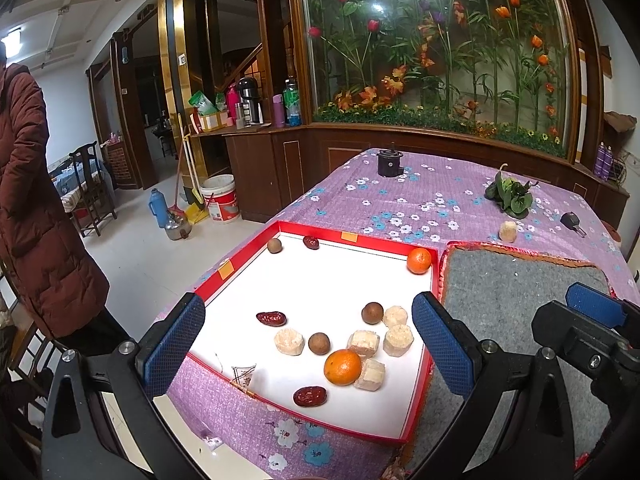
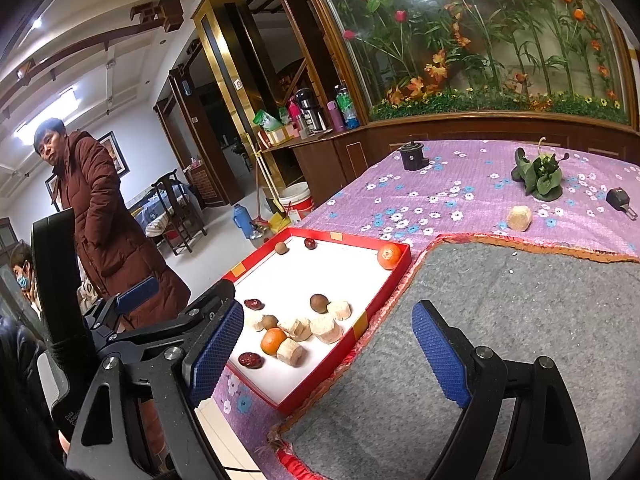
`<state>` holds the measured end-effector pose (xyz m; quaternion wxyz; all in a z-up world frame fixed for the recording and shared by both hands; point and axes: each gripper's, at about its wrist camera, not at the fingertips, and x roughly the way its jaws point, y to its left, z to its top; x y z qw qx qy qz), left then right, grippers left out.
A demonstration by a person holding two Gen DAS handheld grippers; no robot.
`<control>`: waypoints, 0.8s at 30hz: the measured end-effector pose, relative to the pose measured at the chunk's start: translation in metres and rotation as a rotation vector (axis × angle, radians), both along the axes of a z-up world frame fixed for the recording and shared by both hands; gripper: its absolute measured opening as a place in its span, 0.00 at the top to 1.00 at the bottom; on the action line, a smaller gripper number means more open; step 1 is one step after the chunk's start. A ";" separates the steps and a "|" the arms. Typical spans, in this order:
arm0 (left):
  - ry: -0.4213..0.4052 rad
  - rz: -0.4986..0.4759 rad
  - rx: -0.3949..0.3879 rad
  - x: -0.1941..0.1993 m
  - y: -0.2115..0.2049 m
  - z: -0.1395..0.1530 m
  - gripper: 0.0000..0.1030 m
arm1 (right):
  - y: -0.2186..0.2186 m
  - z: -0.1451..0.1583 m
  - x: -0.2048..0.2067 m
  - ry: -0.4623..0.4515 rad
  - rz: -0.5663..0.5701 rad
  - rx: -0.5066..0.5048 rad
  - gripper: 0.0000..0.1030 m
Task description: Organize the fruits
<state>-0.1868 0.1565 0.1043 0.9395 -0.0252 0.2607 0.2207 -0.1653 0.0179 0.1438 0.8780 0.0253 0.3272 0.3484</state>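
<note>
Grey mat (image 2: 520, 340) cut off at right, bottom edges.

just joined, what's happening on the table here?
Fruit sorting, nothing picked up yet. Both the left gripper and the right gripper hang open and empty above the table's near edge. The red tray holds oranges, red dates, brown round fruits and pale chunks, mostly bunched near its front. One pale chunk sits loose on the purple cloth. The grey mat is bare.
</note>
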 end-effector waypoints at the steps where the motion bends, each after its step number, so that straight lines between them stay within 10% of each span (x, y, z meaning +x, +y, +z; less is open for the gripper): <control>1: 0.000 0.001 0.001 0.001 0.001 0.001 0.00 | 0.000 0.000 0.000 0.000 0.000 0.000 0.15; 24: -0.014 0.014 -0.018 -0.006 0.004 -0.004 0.00 | 0.009 -0.002 0.001 0.002 0.015 -0.021 0.15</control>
